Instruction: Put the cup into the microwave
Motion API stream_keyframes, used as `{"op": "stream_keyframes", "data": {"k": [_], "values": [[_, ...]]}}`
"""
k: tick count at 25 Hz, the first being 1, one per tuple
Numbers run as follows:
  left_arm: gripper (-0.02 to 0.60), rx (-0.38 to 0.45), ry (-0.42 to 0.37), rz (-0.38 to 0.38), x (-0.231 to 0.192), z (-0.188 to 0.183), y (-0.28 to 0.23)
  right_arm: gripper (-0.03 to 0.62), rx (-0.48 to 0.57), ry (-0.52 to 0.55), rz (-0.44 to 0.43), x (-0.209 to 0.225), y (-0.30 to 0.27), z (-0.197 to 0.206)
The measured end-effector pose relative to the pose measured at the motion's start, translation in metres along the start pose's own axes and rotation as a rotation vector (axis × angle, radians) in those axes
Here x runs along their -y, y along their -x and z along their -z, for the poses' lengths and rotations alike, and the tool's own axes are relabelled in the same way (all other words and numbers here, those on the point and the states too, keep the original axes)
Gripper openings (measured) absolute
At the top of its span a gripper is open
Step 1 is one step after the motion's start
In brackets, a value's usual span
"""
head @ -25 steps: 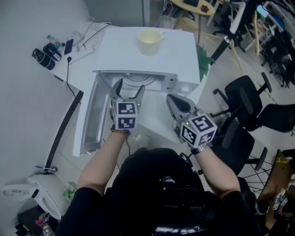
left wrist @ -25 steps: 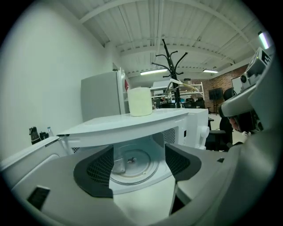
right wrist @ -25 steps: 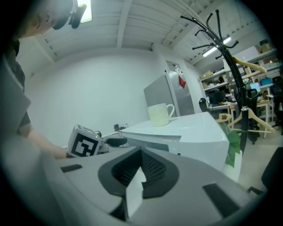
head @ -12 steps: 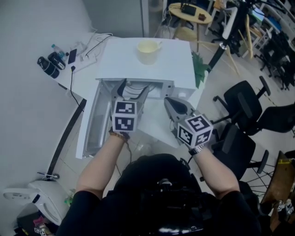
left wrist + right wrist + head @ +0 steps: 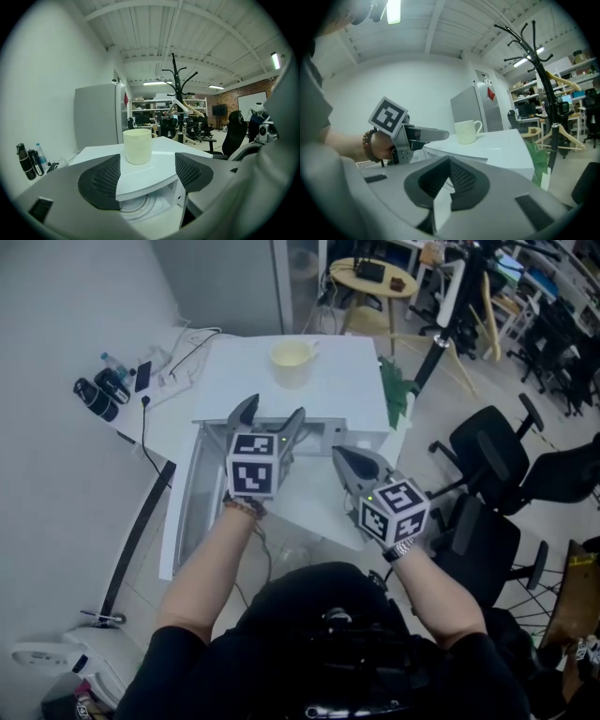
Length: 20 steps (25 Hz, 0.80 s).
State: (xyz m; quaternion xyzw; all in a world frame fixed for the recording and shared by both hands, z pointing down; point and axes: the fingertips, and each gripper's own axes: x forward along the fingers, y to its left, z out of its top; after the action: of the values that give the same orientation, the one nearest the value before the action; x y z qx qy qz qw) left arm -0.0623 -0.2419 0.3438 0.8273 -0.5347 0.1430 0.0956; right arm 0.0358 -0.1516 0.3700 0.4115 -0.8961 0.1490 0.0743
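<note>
We find the cup ungrasped atop the open microwave, upper centre; left claw apart and empty, right claw together.

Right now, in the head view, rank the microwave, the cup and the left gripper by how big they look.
1. microwave: largest by far.
2. left gripper: next, though it is nearer the camera, which makes it look bigger.
3. cup: smallest; it stands farther off, on the microwave's top.
</note>
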Motion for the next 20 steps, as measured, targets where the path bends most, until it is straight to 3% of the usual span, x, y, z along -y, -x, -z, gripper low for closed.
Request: {"op": "stream_keyframes", "data": {"k": [20], "values": [[0.378, -0.022, -0.002, 0.010, -0.021, -0.017, -0.073, 0.017, 0.015, -0.023, 0.076, 0.033, -0.009, -0.004]]}}
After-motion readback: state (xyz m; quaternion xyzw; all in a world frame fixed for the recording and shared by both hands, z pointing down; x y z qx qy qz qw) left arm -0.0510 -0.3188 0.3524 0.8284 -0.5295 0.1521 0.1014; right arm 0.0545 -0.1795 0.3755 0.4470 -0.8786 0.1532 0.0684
